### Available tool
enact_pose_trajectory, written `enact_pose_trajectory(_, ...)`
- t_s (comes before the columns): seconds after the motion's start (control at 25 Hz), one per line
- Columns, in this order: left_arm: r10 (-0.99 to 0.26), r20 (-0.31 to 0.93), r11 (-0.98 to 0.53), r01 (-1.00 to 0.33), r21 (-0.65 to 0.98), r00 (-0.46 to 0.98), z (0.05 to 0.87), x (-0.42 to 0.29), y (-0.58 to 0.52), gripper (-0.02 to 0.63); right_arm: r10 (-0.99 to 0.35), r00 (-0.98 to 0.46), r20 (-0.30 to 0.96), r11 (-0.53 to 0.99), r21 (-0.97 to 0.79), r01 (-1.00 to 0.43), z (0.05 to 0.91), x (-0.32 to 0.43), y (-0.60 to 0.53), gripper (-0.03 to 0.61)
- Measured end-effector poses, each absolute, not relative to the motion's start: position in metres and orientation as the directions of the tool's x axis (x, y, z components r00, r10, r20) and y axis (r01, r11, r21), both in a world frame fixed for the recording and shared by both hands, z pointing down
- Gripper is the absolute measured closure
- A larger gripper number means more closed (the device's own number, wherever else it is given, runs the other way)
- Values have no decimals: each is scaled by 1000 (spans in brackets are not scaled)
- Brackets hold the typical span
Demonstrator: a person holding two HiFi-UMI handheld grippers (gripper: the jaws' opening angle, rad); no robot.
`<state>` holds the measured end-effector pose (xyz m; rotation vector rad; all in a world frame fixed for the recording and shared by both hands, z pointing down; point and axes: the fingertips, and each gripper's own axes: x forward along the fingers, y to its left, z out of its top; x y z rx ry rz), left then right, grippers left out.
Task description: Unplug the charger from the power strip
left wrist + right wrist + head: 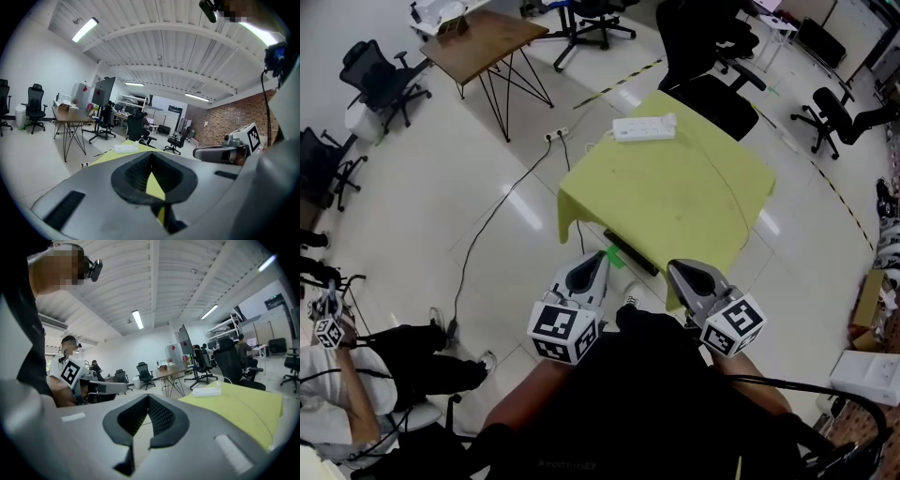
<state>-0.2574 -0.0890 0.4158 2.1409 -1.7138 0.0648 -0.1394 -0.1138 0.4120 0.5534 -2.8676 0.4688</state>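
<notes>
Lying at the far edge of the table (675, 202), the power strip (637, 129) carries the charger (669, 119) at its right end. The left gripper (602, 255) and right gripper (675, 267) are closed, empty and well apart from it. Charger judged light, rigid, smooth: pinch its sides.

A glossy white floor (441, 187) mirrors the lamps. A square table under yellow-green cloth (675, 197) stands mid-room, with a brown wooden table on black wire legs (483, 42) beyond it and black wheeled office chairs (380, 80) around. Fluorescent tube lights (85, 29) line the white ribbed ceiling (159, 47). One red-brick wall (222, 124) shows.
</notes>
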Motion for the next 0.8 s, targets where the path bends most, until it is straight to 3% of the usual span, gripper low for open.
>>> enact_pose_trajectory(0.28,-918,301,-195,-956,221,257,403,-270,-164,607,-350,-920,174,875,-290,-388,399,-157,-193,575)
enact_pose_trajectory(0.8,-870,375,-263,-944,198,321,421,-250,-261,607,-374,-907,194,830,-366,-421,429,-140,-277,575)
